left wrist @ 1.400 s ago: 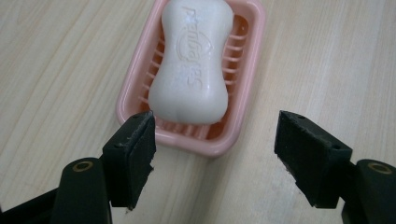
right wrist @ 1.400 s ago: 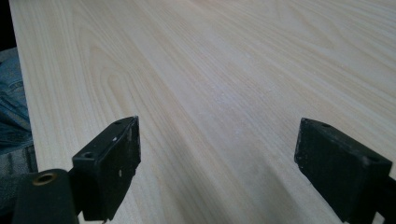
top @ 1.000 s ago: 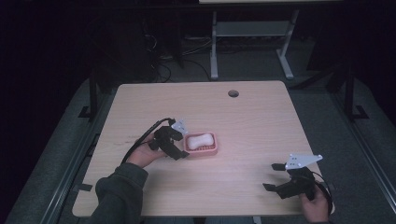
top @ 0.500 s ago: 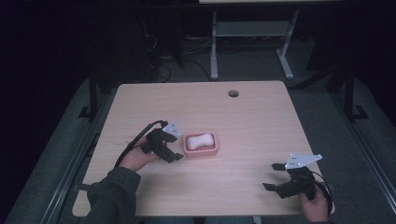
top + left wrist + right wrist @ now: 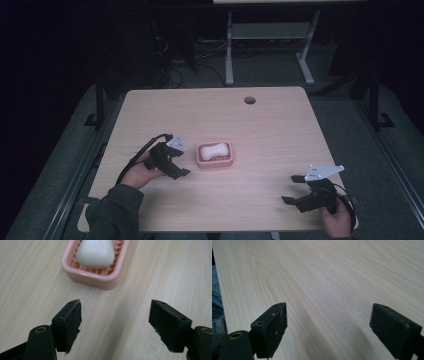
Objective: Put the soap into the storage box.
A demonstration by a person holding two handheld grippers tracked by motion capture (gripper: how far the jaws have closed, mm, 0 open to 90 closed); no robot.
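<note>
- The left claw [image 5: 176,161] hangs over the light wooden desk [image 5: 270,130], jaws spread wide with nothing between them; bare wood shows in the gap in the left gripper view.
- Just ahead of that claw [image 5: 115,322], a little off to its left jaw's side, sits a pink soap dish [image 5: 82,277]. It is near the jaw tips but apart from them, with a strip of desk between.
- A white bar of soap [image 5: 96,253] lies in the dish on its ribbed floor. In the high view the dish [image 5: 201,161] with the soap [image 5: 215,150] is just beside the left claw, toward the desk's middle.
- The person's left hand [image 5: 140,171] grips the claw's body from behind, and a black cable [image 5: 142,152] loops back from it.
- The right claw [image 5: 295,189] is well apart from the dish, near the desk's near right corner, held by the right hand [image 5: 337,220].
- Its jaws are also wide apart and hold nothing; in the right gripper view [image 5: 328,330] plain wood grain lies ahead of them.
- A round hole [image 5: 249,100] in the desk lies far beyond both claws, near the far edge.
</note>
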